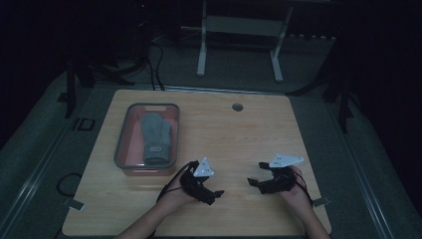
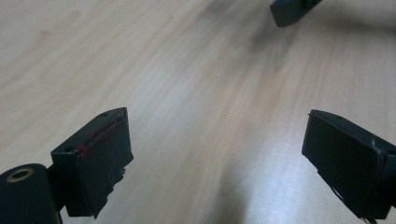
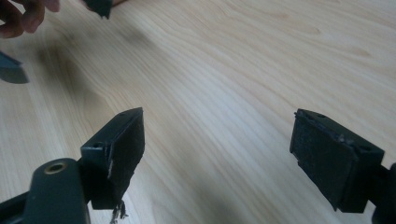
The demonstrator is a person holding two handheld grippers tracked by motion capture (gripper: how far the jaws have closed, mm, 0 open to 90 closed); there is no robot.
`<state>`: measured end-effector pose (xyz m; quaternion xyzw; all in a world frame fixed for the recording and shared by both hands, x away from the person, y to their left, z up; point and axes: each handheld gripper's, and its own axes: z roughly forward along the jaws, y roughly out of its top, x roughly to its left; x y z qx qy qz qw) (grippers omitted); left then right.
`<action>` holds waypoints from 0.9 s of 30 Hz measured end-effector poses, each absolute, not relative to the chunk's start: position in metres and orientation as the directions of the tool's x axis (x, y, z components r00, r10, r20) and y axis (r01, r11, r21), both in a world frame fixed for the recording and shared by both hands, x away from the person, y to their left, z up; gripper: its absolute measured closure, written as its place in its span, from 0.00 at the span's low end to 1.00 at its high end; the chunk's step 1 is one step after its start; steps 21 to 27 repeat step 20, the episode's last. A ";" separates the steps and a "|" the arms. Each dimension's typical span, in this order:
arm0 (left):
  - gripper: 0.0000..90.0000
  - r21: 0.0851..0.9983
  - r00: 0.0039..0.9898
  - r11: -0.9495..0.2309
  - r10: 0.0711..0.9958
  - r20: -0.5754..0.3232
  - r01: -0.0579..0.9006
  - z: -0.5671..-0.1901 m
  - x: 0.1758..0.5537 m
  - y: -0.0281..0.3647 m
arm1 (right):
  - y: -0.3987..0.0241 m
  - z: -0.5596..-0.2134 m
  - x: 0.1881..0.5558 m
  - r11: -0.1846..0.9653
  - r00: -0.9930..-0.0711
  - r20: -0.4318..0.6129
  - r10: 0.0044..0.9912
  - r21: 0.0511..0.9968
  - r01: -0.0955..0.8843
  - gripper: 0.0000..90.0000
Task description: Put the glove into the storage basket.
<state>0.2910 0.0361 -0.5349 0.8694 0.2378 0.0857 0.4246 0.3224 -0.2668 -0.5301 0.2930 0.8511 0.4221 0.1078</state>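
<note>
Nearest us, the person's forearms enter low over the pale wood-grain rectangular table (image 1: 249, 124), which stands on grey floor in a dark room, a white-legged frame (image 1: 201, 45) beyond. We see a clear plastic rectangular bin with a pinkish base (image 1: 147, 138) at the table's left, holding a grey knitted mitten (image 1: 155, 138) lying flat, long axis running away from us. The black left gripper (image 1: 219, 194) and black right gripper (image 1: 255, 175) face each other near the front edge, each with jaws spread apart over bare wood, gripping nothing.
</note>
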 end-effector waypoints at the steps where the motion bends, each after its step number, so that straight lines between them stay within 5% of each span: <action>1: 0.10 0.778 0.873 -0.527 0.484 -0.056 0.342 -0.536 0.289 0.035 | -0.270 -0.532 0.320 0.468 -0.802 0.064 0.594 0.783 0.410 0.20; 27: 0.10 0.775 0.879 -0.534 0.472 -0.059 0.339 -0.554 0.276 0.033 | -0.326 -0.556 0.287 0.415 -0.714 0.056 0.698 0.781 0.467 0.17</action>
